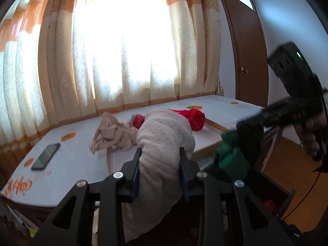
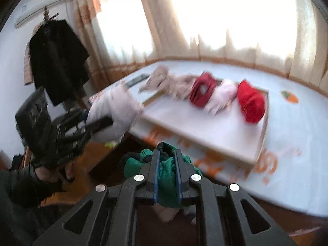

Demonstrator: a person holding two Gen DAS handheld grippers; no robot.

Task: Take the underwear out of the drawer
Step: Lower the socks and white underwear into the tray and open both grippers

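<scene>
Left gripper (image 1: 161, 157): while lifted clear, its fingers clamp the pale dotted fleece garment (image 1: 164, 141), likely bound for the tray.
Right gripper (image 2: 166, 162): fingers closed on the green knit underwear (image 2: 167, 176), below the tray.
Landmark: shallow white wooden-rimmed tray (image 2: 258, 141), holding 2 red rolled garments.
Room: bed (image 1: 82, 143) under tray; curtains (image 1: 123, 41) behind.

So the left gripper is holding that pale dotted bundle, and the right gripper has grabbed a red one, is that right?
Not quite. The right gripper is shut on a green garment, not a red one; the right wrist view shows it pinched between the pads. The red bundles lie on the white board on the bed. The left gripper does hold the pale dotted bundle.
</scene>
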